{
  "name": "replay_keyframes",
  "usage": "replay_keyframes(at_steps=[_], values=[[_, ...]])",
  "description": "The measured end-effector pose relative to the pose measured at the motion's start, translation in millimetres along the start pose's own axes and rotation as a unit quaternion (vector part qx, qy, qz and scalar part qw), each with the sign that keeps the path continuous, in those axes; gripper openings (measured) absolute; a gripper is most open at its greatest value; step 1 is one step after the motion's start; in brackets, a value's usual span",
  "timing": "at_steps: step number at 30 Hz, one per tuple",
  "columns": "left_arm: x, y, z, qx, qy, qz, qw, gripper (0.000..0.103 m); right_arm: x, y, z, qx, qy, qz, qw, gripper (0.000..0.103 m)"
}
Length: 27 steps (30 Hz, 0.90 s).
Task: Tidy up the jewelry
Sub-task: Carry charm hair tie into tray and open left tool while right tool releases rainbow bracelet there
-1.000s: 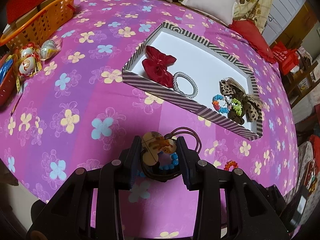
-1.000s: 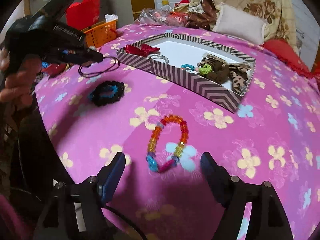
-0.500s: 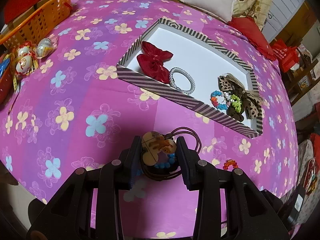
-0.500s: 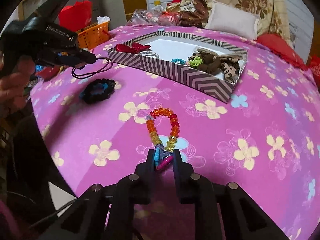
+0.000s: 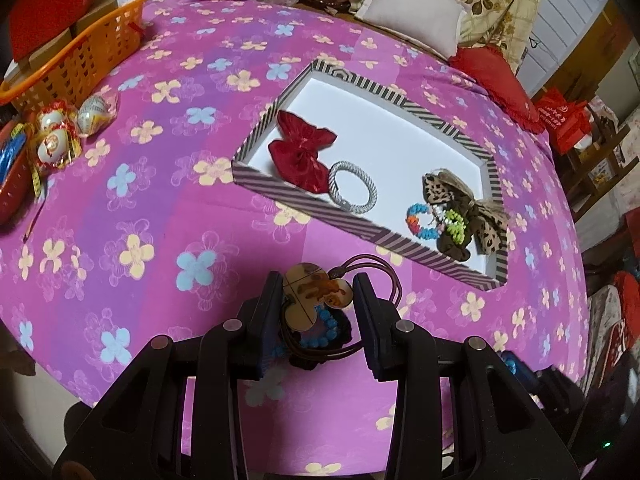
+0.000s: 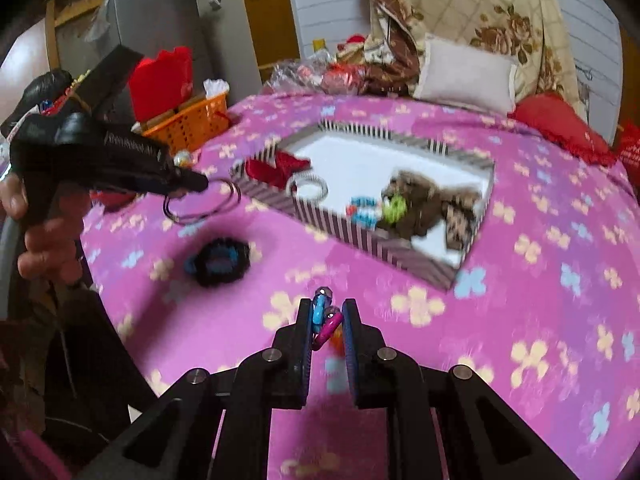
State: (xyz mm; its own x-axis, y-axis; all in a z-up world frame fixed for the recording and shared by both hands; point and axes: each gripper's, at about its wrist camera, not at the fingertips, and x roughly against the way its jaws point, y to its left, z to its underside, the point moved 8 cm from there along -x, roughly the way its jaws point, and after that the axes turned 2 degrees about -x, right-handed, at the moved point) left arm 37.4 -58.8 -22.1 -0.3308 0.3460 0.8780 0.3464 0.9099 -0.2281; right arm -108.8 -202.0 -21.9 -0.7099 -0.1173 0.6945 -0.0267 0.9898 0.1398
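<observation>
Both pickups look done, so this is the carry step: two pieces are up off the pink flowered bedspread (image 5: 132, 208) and headed for the shallow box with the striped rim and white floor (image 5: 362, 222).

The left hand-held gripper (image 5: 318, 300) is clenched on the brown elastic hair tie with a tortoiseshell flower charm (image 5: 316, 290), held above the bed just short of the box's near wall. The right hand-held gripper (image 6: 326, 320) is pinched on the multicoloured beaded bracelet (image 6: 326, 316); that view is blurry, so I think most of it dangles below.

Next move is to clear the rim and release over bare white floor.

Count in the box:
- one red velvet bow (image 5: 302, 156)
- one silver elastic ring (image 5: 352, 188)
- one leopard-print bow (image 5: 466, 204)
- two small bead bracelets, I think

One black-and-blue scrunchie (image 6: 218, 260) is left on the bedspread.
</observation>
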Motion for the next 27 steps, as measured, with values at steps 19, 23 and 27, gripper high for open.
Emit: replay_keyframes(at_steps=[19, 23, 27], values=[[7.9, -25.6, -31.5, -0.029, -0.029, -0.009, 0.9991, 0.035, 4.2, -8.3, -81.7, 0.012, -0.055, 0.011, 0.998, 0.012], [5.0, -30.5, -39.6, -0.037, -0.035, -0.016, 0.9985, 0.035, -0.2, -14.3, -95.3, 0.009, -0.059, 0.012, 0.998, 0.012], [-0.5, -33.8, -50.0, -0.041, -0.035, -0.018, 0.9984, 0.035, -2.9, -19.4, -108.3, 0.003, -0.067, 0.013, 0.998, 0.012]])
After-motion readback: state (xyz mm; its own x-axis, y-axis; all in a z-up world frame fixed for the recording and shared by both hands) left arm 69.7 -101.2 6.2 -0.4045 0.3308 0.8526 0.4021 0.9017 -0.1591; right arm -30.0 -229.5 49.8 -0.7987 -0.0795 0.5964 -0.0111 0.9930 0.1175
